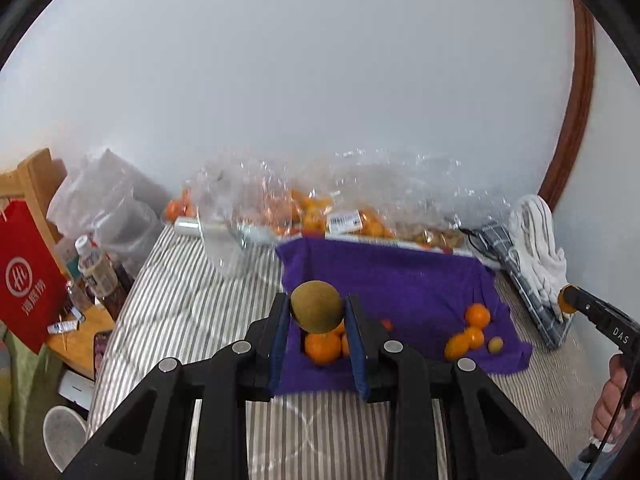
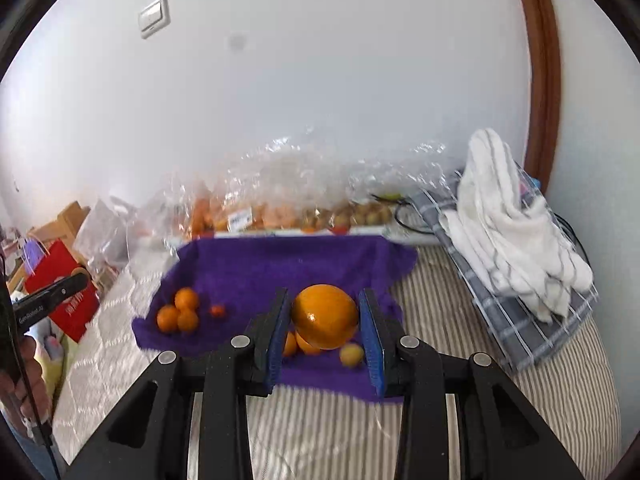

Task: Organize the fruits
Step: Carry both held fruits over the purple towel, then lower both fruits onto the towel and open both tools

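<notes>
My left gripper (image 1: 317, 307) is shut on a brown-green kiwi (image 1: 317, 306), held above a purple cloth (image 1: 400, 276) spread on the striped bed. Oranges (image 1: 323, 346) lie on the cloth below it, and more oranges (image 1: 477, 315) with a small kiwi (image 1: 495, 345) lie to the right. My right gripper (image 2: 325, 316) is shut on a large orange (image 2: 325, 316) over the same purple cloth (image 2: 280, 268). Under it lie orange pieces (image 2: 306, 345) and a small yellowish fruit (image 2: 351, 354). A cluster of oranges (image 2: 178, 314) sits at the cloth's left.
Clear plastic bags of oranges (image 1: 320, 212) and brown fruit (image 2: 360, 216) line the wall behind the cloth. A folded white towel (image 2: 516, 224) on a checked cloth lies at the right. A red paper bag (image 1: 28, 276), bottles and a wooden side table stand left of the bed.
</notes>
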